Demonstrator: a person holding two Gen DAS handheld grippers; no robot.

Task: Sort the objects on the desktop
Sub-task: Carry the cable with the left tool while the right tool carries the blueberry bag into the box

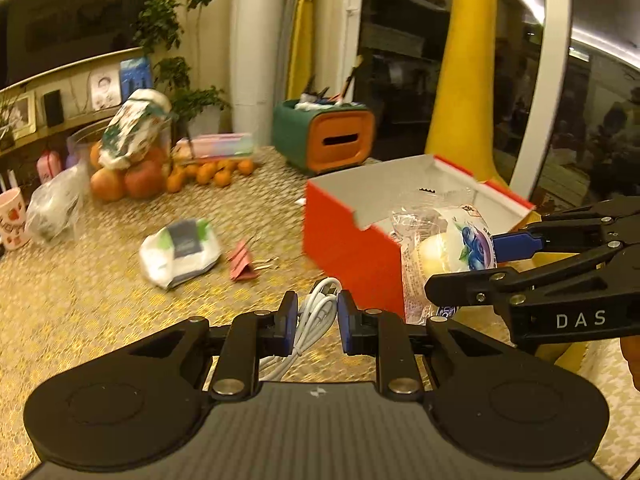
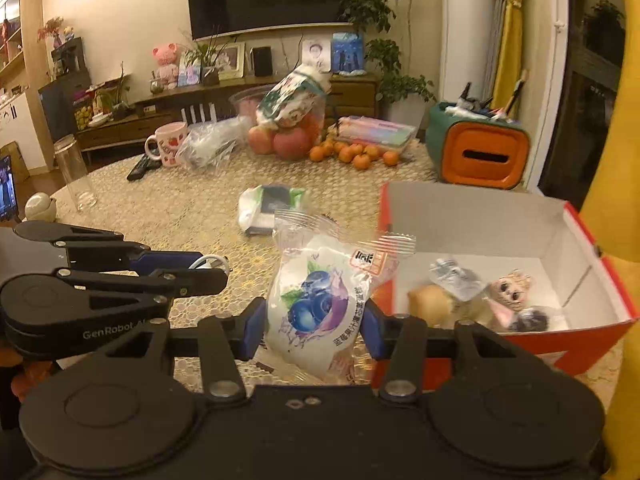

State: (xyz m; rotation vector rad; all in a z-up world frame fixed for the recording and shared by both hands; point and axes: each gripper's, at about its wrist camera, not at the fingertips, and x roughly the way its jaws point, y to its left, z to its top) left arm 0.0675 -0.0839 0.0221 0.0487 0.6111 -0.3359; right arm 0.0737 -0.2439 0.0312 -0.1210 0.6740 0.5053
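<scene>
My left gripper [image 1: 317,320] is shut on a coiled white cable [image 1: 316,312] and holds it above the gold tablecloth. My right gripper [image 2: 316,332] is shut on a blueberry snack packet [image 2: 320,304], held at the near left corner of the red box [image 2: 600,332]. The box is open and holds a bread bun [image 2: 430,304], a doll head [image 2: 510,288] and small packets. In the left wrist view the right gripper [image 1: 480,268] comes in from the right, holding the packet [image 1: 444,252] by the red box [image 1: 352,240].
A wet-wipes pack [image 1: 180,248] and pink binder clips [image 1: 242,264] lie on the table. Apples and tangerines [image 1: 204,174], a strawberry mug [image 2: 166,146], a tall glass [image 2: 76,172], a remote [image 2: 142,168] and a green-orange organizer [image 2: 476,148] stand farther back.
</scene>
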